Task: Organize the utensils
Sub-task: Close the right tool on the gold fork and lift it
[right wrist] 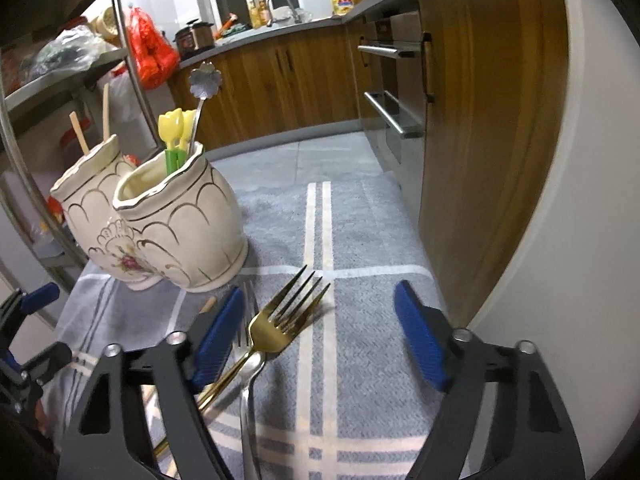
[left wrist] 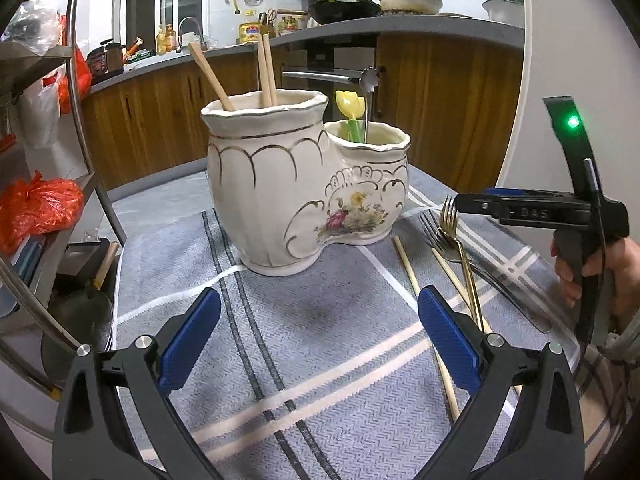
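A cream two-part ceramic holder stands on the grey striped cloth; it also shows in the right wrist view. Its tall part holds wooden chopsticks and a wooden spoon. Its low part holds a yellow tulip pick and a flower-ended metal spoon. A gold fork lies over a silver fork on the cloth. Loose chopsticks lie beside them. My left gripper is open and empty, in front of the holder. My right gripper is open, low over the forks.
A metal shelf rack with red bags stands at the left. Wooden kitchen cabinets and an oven handle are behind and right of the table. A white rounded table edge curves at the right.
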The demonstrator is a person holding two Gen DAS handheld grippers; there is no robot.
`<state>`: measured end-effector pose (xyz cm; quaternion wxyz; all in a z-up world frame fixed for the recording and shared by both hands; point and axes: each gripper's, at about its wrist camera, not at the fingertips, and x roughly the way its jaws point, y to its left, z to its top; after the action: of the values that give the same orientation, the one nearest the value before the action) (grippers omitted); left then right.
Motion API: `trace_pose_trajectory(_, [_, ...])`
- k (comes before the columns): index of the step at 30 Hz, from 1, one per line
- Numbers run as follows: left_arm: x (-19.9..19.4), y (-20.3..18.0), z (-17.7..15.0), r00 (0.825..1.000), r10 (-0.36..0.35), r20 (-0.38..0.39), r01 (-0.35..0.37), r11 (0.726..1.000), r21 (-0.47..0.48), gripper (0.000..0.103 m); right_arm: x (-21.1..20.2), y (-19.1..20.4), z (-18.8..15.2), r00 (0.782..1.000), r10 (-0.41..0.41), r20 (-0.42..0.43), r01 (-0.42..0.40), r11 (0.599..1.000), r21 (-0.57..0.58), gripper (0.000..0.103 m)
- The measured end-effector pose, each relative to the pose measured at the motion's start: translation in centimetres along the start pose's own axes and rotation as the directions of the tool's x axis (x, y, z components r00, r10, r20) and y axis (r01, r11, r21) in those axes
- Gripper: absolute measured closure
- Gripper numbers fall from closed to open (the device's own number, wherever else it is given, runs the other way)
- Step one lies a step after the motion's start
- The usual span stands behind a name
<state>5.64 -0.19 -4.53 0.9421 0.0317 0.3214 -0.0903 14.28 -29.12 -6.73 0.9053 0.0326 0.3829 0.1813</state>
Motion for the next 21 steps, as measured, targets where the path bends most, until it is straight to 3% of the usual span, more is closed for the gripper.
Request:
trace_pose_trajectory(10, [0.0,-0.6,0.0,1.0,-0.017,-0.013,0.018,1.0,0.008,0.006,1.7,-0.9,0.4,0.992,0.111,-0.055,-0.106,0.99,0.091,0.059])
trace_pose_trajectory(21, [0.2,-1.2,0.1,0.999,-0.032,-0.032,0.032,0.999,0.021,0.006,3.7,-1.3,1.0,0.976,0.191,-0.108,-0.173,0.973,0.152,0.073])
